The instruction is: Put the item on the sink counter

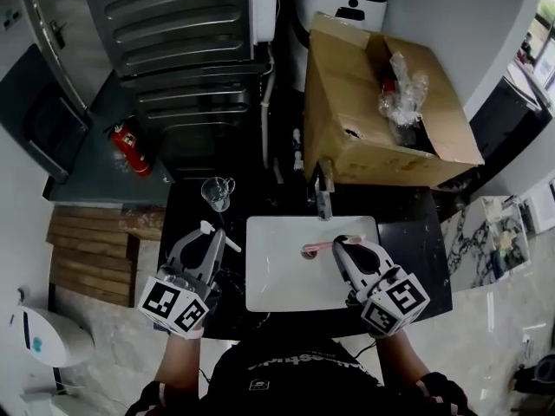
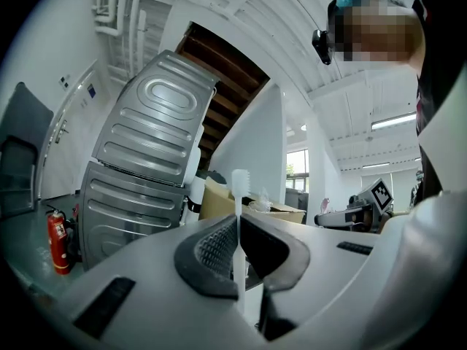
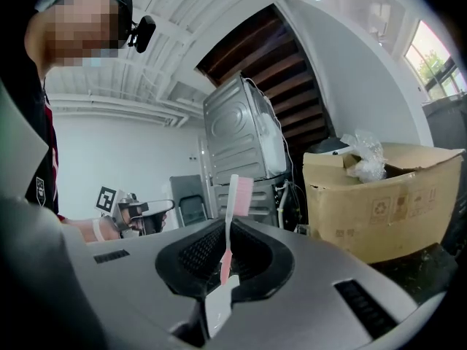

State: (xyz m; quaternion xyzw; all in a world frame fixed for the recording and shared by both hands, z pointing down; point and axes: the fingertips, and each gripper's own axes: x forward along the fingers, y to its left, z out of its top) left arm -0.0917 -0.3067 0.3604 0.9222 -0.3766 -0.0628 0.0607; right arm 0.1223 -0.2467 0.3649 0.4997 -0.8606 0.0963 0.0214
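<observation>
We've got both grippers loaded. Left gripper [image 1: 208, 243]: fingers closed on a white toothbrush [image 2: 239, 188], clamped on the handle. In the left gripper view the brush stands upright and the bristle head pokes out above the fingers.

Right gripper [image 1: 343, 244]: fingers closed on a pink toothbrush [image 3: 237, 194], same kind of hold. The pink head is up top and the pale handle end hangs below the fingers.

From the head view we see neither brush resting on anything. The white one is held over the dark worktop [image 1: 408, 232], just left of the white sink [image 1: 286, 280]. The pink one is held over the right part of the basin, with its handle sticking out to the left across it.

Around that, a glass cup [image 1: 217, 191] stands on the worktop behind the left gripper. The faucet [image 1: 323, 196] is at the back edge of the sink. Behind that is an open cardboard box [image 1: 364, 128] with crumpled clear plastic [image 1: 401, 89] in it. A red fire extinguisher [image 1: 130, 147] lies on the floor at far left.
</observation>
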